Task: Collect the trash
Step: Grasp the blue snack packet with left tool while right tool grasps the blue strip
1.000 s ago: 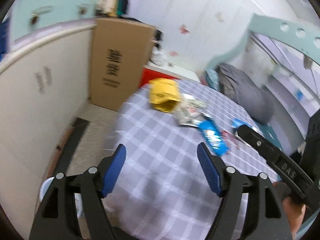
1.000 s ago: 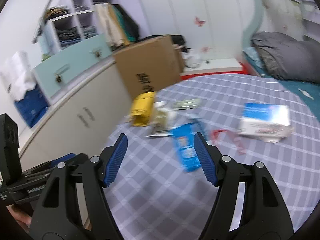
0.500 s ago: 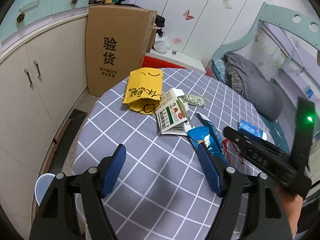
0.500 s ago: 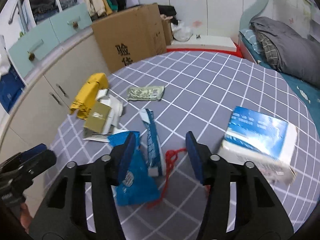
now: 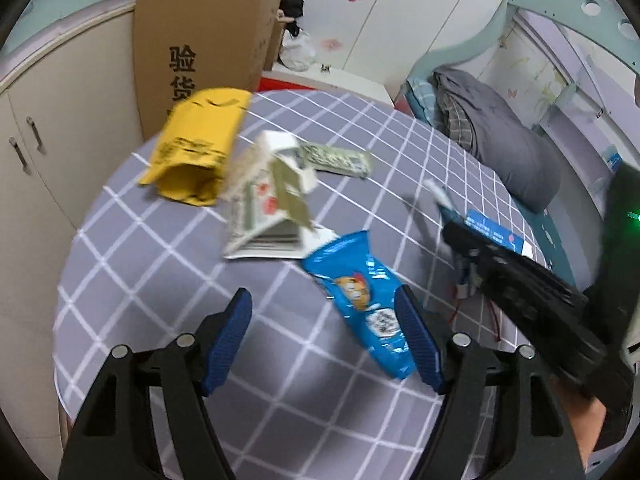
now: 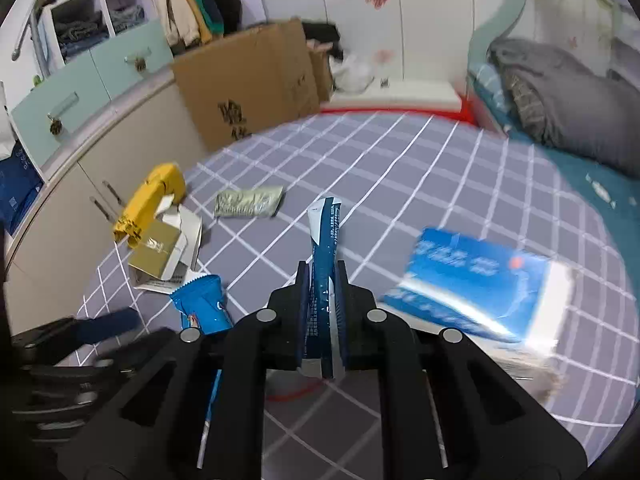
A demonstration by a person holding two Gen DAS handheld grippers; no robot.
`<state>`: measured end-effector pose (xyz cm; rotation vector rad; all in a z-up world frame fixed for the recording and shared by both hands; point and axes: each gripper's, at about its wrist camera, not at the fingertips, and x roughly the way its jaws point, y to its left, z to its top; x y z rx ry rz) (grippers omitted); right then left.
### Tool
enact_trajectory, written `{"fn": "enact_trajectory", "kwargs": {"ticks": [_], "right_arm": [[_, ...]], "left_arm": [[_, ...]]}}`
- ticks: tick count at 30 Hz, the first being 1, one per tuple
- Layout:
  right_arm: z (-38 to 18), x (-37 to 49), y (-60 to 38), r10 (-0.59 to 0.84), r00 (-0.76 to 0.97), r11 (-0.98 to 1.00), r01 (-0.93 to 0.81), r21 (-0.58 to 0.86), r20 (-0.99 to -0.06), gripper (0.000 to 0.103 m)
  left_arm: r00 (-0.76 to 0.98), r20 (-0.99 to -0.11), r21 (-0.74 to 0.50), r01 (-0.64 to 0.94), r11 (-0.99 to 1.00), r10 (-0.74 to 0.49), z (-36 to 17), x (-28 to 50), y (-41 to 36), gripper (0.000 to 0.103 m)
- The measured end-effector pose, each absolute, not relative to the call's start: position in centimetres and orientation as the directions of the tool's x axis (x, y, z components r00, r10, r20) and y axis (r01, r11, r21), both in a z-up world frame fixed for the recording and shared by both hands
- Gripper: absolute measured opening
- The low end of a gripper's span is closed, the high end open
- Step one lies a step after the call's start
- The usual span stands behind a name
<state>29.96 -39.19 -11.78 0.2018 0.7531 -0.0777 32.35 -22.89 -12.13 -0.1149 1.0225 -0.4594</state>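
Both tongs differ: right tongs (image 6: 323,312) closing on blue wrapper (image 6: 325,240), left tongs (image 5: 326,336) wide.

blue box (image 6: 476,284) motion-blurred; its print unreadable

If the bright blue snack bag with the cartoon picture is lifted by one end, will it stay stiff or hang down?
The bright blue snack bag would probably sag: it looks like thin, shiny film lying flat and creased. It seems empty, so likely very light. The glossy surface may slip, so pinching a crumpled end seems safer.
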Motion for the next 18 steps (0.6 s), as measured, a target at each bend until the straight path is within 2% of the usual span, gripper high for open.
{"fn": "enact_trajectory", "kwargs": {"ticks": [9,12,14,15,18], "right_arm": [[-10.9,26.8,-41.1,0.044,0.766,0.961,0.143,0.236,-0.641,0.013],[-11.3,26.4,-41.3,0.056,0.763,0.958,0.141,0.251,-0.644,0.013],[-11.5,26.2,-41.3,0.069,0.762,0.955,0.137,0.263,-0.644,0.013],[-11.5,26.1,-41.2,0.075,0.760,0.954,0.133,0.267,-0.646,0.013],[-11.4,25.6,-40.5,0.082,0.761,0.957,0.120,0.264,-0.644,0.013]], "left_arm": [[0.429,-0.825,-0.272,0.269,0.924,-0.368,-12.9,32.8,-27.0,0.073],[0.452,-0.833,-0.198,0.294,0.935,-0.318,-13.1,32.6,-28.3,0.072],[0.470,-0.839,-0.131,0.316,0.940,-0.275,-13.1,32.3,-28.9,0.067],[0.480,-0.839,-0.110,0.316,0.942,-0.259,-13.1,32.3,-28.8,0.057],[0.471,-0.831,-0.148,0.326,0.934,-0.296,-13.0,32.4,-27.5,0.045]]}}
